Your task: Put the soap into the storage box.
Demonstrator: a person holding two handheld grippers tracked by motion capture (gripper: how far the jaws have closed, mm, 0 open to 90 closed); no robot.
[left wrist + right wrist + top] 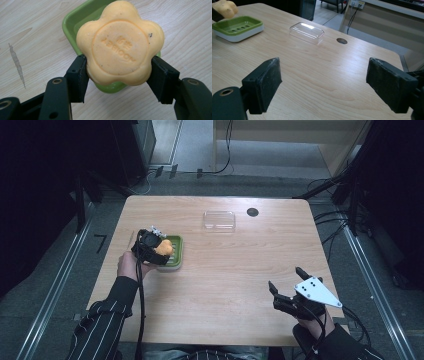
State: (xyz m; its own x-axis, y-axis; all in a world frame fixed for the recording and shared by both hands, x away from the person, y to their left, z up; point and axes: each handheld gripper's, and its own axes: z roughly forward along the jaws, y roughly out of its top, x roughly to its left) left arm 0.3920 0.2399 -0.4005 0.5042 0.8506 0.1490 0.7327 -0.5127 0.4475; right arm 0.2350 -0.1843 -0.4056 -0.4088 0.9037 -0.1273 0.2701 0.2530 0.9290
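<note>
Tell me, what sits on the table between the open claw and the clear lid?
Nothing. In the right gripper view, bare wood runs from the right claw up to the clear lid; the high view shows the same.

The soap (120,43) between the jaws of the left gripper (120,78) is pale orange, flower-shaped in outline, with a few dark specks and embossed lettering in the same orange. The soap dish (82,17) directly beneath it is bright green inside, with a white base seen from the right gripper view. Both grippers are black; the right gripper (289,287) carries a light grey plate. The table (225,265) is light wood grain. The lid (219,219) beyond is clear. The sleeves are black with thin white stripes.
</note>
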